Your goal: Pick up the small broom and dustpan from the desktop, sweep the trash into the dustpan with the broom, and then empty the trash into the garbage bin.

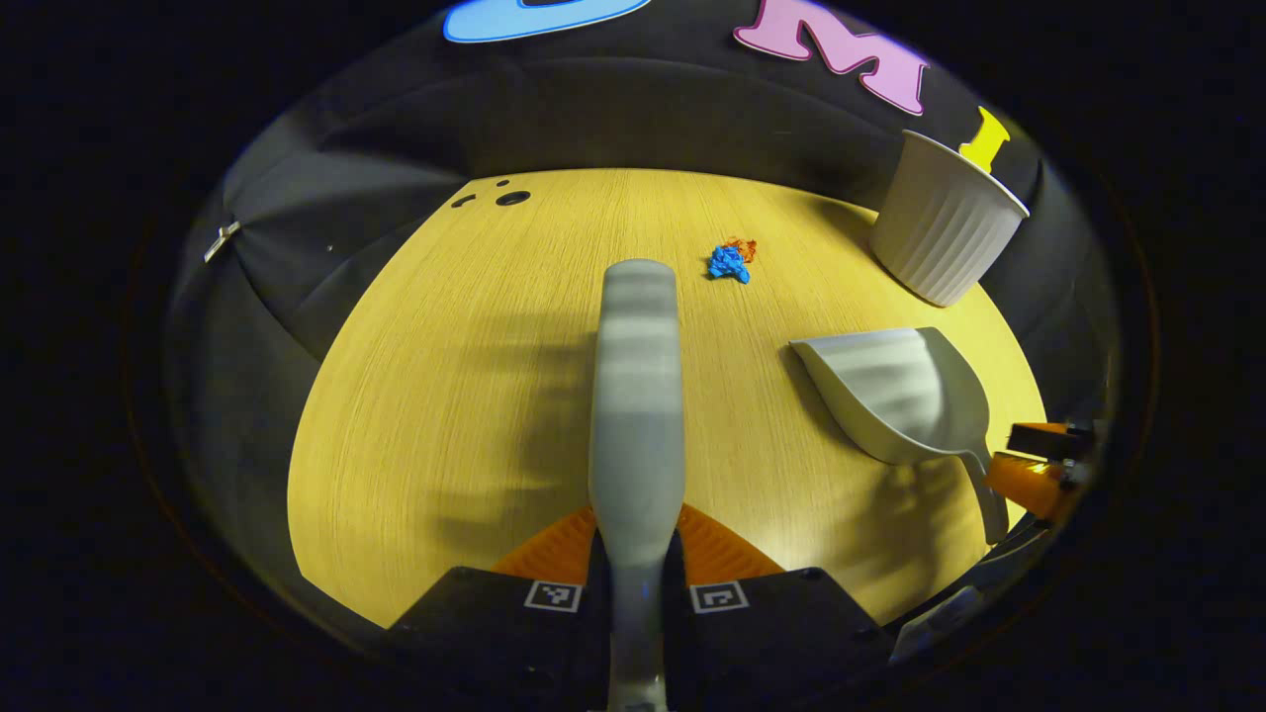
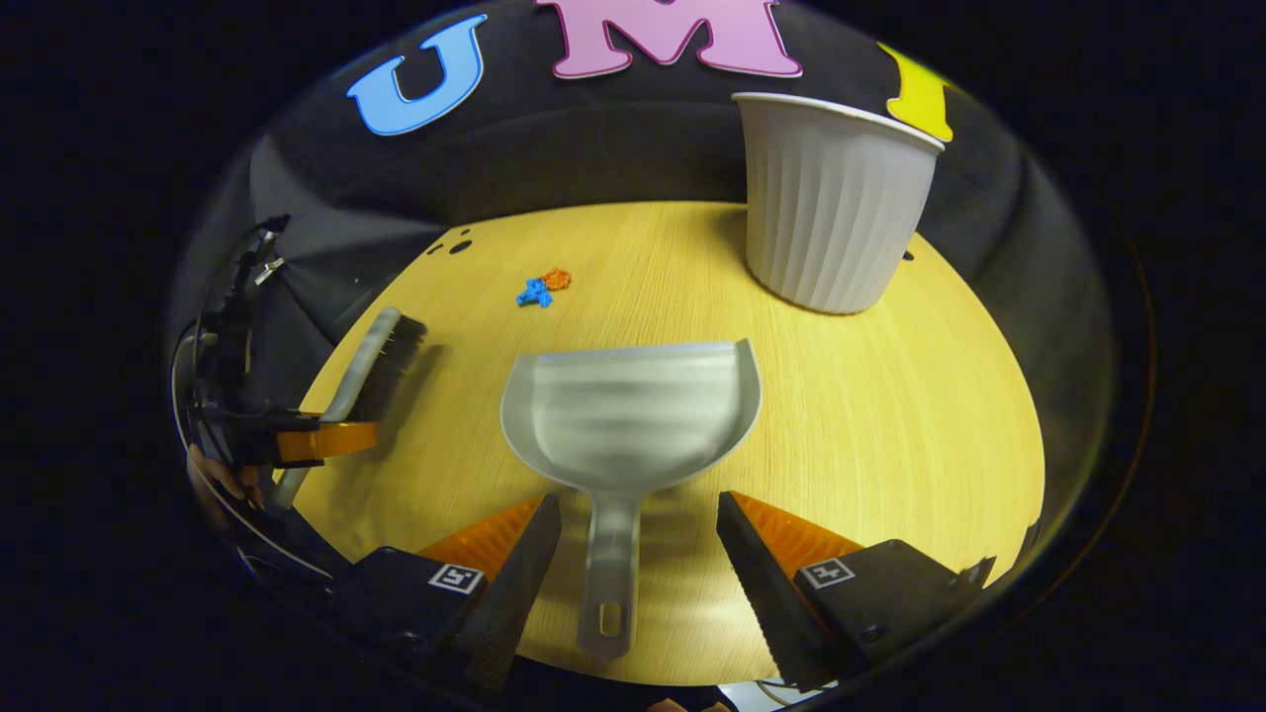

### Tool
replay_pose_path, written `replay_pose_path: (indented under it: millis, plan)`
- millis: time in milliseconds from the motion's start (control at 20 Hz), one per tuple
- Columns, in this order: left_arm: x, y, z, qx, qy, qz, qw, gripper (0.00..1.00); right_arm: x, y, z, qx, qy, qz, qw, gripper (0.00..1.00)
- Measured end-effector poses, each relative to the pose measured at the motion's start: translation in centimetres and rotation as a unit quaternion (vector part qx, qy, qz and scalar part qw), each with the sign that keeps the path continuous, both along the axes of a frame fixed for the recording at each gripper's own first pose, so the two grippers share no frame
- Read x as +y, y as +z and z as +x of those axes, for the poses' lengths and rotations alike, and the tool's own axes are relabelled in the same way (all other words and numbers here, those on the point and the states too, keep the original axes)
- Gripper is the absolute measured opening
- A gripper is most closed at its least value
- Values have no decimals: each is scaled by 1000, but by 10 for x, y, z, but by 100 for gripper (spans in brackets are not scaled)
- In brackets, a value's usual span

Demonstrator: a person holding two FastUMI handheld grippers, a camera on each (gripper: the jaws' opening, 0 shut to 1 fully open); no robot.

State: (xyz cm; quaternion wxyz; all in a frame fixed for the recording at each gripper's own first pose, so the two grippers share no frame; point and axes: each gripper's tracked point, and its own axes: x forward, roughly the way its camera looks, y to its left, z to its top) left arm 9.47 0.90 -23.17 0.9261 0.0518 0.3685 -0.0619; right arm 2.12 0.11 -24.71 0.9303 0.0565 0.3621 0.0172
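In the left gripper view the left gripper is clamped on the handle of the small broom; the broom's long axis runs straight ahead toward 12 o'clock, its head lifted above the desktop.

In the right gripper view the right gripper stands with its jaws spread wide, one finger on each side of the dustpan's handle and touching neither; the dustpan lies flat on the desktop, its handle pointing back at 6 o'clock between the fingers, its open mouth facing 12 o'clock; the pan holds nothing. As I judge it, the coming move is for this gripper to close on that handle, which already lies along its own axis, so a plain squeeze should do.

Farther out, the trash, a blue crumpled scrap with an orange one touching it, lies at about 11 o'clock beyond the pan's mouth, well apart from it; from the broom it lies at about 1 o'clock, near the tip.

Farthest, the ribbed white garbage bin stands upright at 1 o'clock of the dustpan; its inside is hidden, so I cannot tell its contents.
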Motion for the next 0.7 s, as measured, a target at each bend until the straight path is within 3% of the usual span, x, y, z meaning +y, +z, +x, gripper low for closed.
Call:
replay_pose_path:
  millis: [400,600,700]
  plan:
    - [17,3,-27,-1,65,-35,997,26,1,-49,12,65,16,-38,997,99]
    - [24,11,-33,-6,69,-12,998,25,0,-54,15,78,10,-42,996,100]
    - [15,12,-37,-1,73,-32,997,24,-1,-53,16,82,4,-52,995,98]
